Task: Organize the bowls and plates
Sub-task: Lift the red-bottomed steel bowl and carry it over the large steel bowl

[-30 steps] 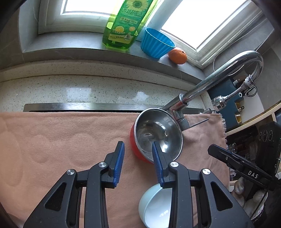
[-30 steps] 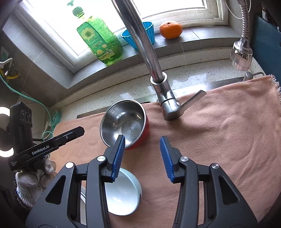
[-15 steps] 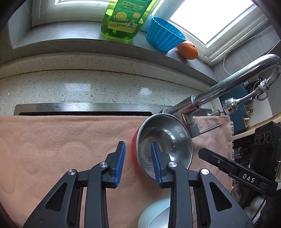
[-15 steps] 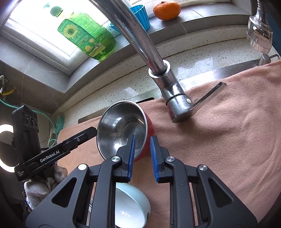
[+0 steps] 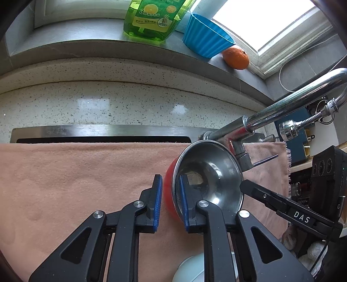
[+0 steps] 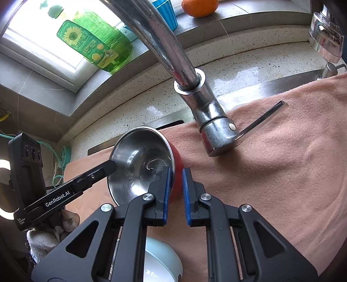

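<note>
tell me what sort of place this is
Most likely a home kitchen sink area: a chrome faucet rises over a speckled stone countertop, with a green dish soap bottle on the windowsill.

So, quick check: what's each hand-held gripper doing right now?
Left hand-held gripper: jaws closing on the rim of the red steel-lined bowl.
Right hand-held gripper: shut on the same bowl's opposite rim.

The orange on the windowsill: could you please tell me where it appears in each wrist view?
Left wrist: the orange sits upper right on the sill, right of the blue cup.
Right wrist: orange at top centre-right, cut by the edge.
Shared landmark: the blue cup beside it.
</note>
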Available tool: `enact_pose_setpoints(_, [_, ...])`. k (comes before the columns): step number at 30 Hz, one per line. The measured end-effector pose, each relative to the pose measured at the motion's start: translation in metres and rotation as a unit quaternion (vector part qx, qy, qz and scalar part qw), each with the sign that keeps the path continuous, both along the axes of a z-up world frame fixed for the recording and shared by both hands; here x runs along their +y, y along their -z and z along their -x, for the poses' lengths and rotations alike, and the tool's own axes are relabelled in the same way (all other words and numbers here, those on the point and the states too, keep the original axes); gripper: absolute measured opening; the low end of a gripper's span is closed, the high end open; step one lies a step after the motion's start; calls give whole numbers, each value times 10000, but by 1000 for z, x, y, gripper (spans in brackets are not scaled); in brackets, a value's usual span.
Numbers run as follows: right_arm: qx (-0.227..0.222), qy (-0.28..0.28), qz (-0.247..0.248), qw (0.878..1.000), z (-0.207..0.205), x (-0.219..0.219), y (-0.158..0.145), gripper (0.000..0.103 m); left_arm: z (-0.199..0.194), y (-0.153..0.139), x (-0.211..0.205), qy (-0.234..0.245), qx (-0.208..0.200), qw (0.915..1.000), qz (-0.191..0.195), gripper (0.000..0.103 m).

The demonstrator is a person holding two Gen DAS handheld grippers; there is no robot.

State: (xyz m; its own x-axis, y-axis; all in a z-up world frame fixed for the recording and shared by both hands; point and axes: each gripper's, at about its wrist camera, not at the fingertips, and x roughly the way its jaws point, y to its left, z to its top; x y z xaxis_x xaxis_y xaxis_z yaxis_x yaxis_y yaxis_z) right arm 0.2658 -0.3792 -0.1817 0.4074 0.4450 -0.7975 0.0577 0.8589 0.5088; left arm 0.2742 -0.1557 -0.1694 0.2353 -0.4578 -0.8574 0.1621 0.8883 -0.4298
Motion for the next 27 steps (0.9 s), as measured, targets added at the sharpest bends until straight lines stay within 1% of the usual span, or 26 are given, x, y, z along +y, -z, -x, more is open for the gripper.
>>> enact_pose_setpoints(1, [12, 5, -17, 10000, 0, 0, 1, 10, 0, 1, 0, 0, 2, 10000, 16, 11])
enact_pose_setpoints(7, [17, -25, -47, 10000, 0, 1, 1, 6, 2, 2, -3, 54, -9, 10000, 53, 9])
enact_pose_setpoints(10, [6, -29, -13, 10000, 0, 4, 0, 6, 3, 1, -4, 52, -26, 10000, 44, 9])
enact_pose_setpoints(15, [20, -7, -60, 10000, 2, 4, -1, 6, 7, 0, 0, -10, 14, 9999, 140, 8])
enact_pose_setpoints(19, [-30, -46, -2, 10000, 7, 8, -8, 6, 15, -10, 3, -26, -83, 9999, 138, 9])
enact_pose_setpoints(22, [-65, -65, -53, 9999, 11, 11, -15, 6, 20, -18, 9, -55, -163, 9997, 156, 9])
enact_pose_setpoints(27, [-185, -219, -48, 9996, 23, 22, -32, 6, 34, -36, 22, -59, -329, 9993, 170, 9])
